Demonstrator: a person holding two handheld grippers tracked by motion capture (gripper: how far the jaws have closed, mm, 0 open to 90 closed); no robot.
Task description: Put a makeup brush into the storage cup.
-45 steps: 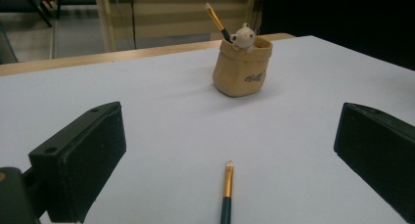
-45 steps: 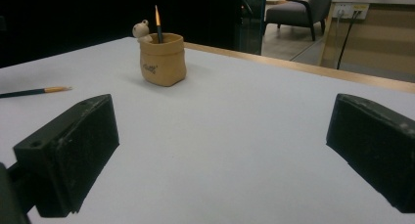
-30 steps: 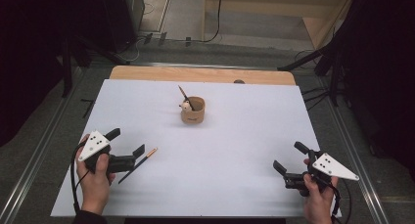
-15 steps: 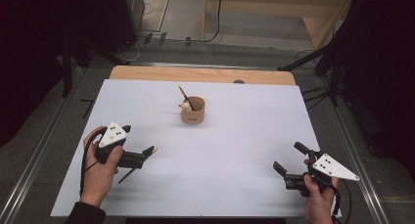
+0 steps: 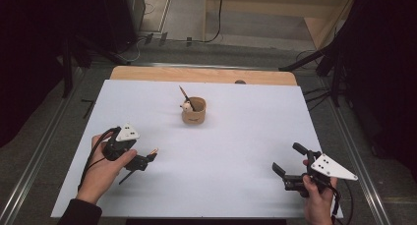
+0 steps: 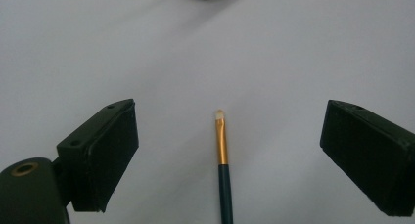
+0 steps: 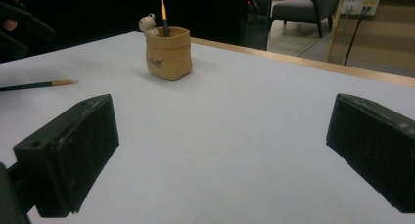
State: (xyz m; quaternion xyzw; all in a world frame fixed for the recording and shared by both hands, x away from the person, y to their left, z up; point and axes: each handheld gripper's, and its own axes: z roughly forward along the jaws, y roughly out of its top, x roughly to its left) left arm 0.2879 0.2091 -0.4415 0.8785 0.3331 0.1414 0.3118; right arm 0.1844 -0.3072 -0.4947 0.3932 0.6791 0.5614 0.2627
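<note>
In the lower middle of the left gripper view, the loose paintbrush (image 6: 222, 155) is lying on the white surface (image 5: 236, 146) between the jaws of the left hand-held gripper (image 6: 227, 150), which have just been closing a little without touching it, so the grasp and the carrying to the brush pot (image 5: 193, 111) are remaining.

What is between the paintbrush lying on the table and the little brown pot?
Nothing. In the high view, only bare white table separates the paintbrush from the pot; the right gripper view shows the same gap.
</note>
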